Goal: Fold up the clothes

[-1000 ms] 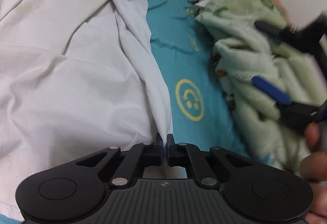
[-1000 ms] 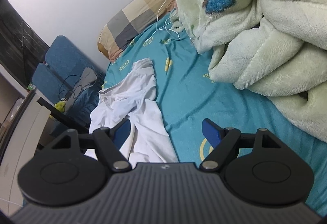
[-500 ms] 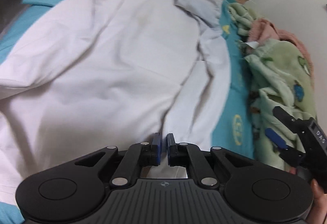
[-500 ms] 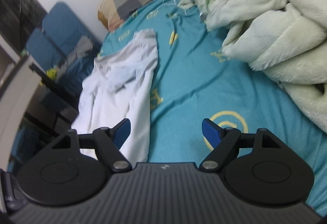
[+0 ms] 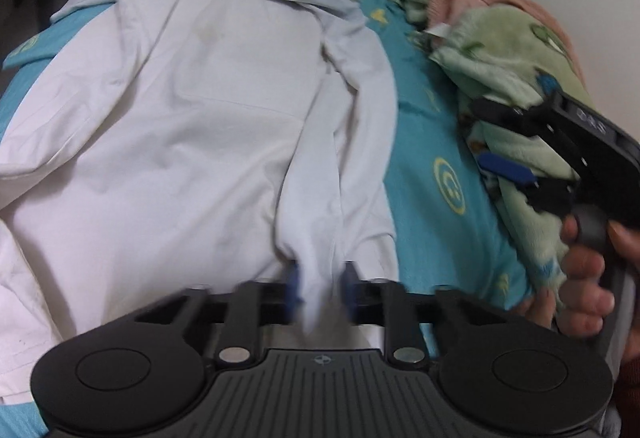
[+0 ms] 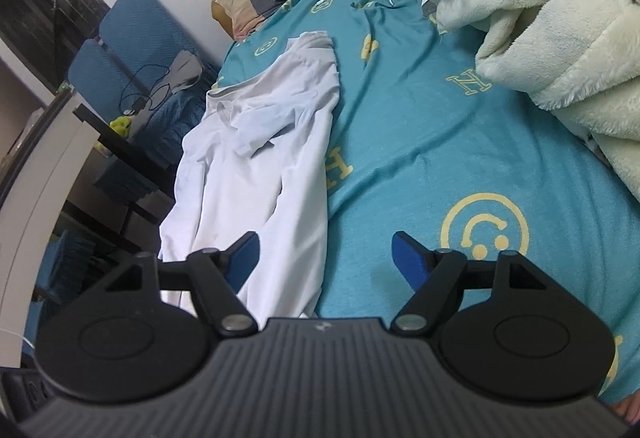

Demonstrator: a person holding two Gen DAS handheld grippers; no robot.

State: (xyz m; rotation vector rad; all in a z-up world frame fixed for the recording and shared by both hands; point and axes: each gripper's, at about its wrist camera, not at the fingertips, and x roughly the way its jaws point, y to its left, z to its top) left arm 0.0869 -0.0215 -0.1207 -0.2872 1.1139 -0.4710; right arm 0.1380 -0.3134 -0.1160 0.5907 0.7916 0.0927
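The white shirt is lying along the left edge of the bed, mostly spread out and not folded yet. The left gripper is parted around a blurry bit of its hem. The right gripper is hanging wide apart, empty.

Thin, smooth white cloth shirt; matt teal cotton bedsheet; fluffy plush blanket; matt black plastic grippers.

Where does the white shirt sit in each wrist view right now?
Left wrist: the white shirt fills the left and centre, a fold of it between the left gripper fingers.
Right wrist: it lies left of centre.
Shared landmark: the yellow smiley on the teal sheet.
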